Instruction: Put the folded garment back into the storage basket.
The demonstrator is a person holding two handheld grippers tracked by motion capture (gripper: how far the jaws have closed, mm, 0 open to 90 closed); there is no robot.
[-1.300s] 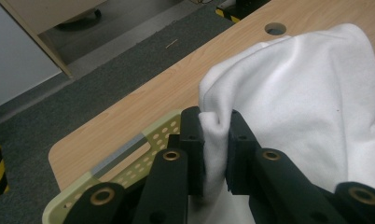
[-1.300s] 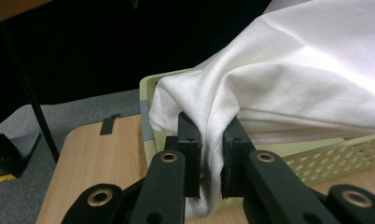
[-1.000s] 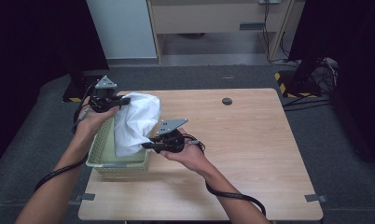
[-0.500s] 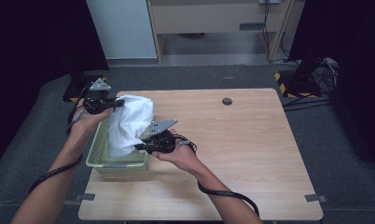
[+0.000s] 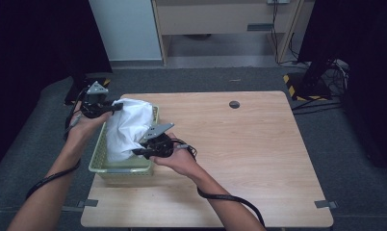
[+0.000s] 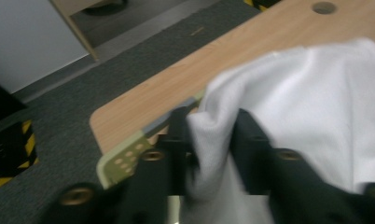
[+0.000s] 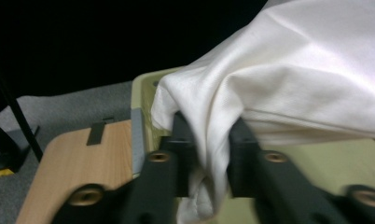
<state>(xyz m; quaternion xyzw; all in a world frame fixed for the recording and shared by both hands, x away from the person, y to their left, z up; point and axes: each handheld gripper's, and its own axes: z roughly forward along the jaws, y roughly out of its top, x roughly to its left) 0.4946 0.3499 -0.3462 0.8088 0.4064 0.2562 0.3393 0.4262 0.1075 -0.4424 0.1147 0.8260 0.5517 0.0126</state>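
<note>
As both grippers' fingers ease apart, white cloth (image 5: 129, 126) sinks deeper into basket (image 5: 101, 155).

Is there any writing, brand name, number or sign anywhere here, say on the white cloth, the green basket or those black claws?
None can be read: the white cloth, the green basket, the wooden table and both claws, left claw and right claw, bear no legible text.
The yellow-and-black hazard stripes on the floor are a warning marking without words.
</note>
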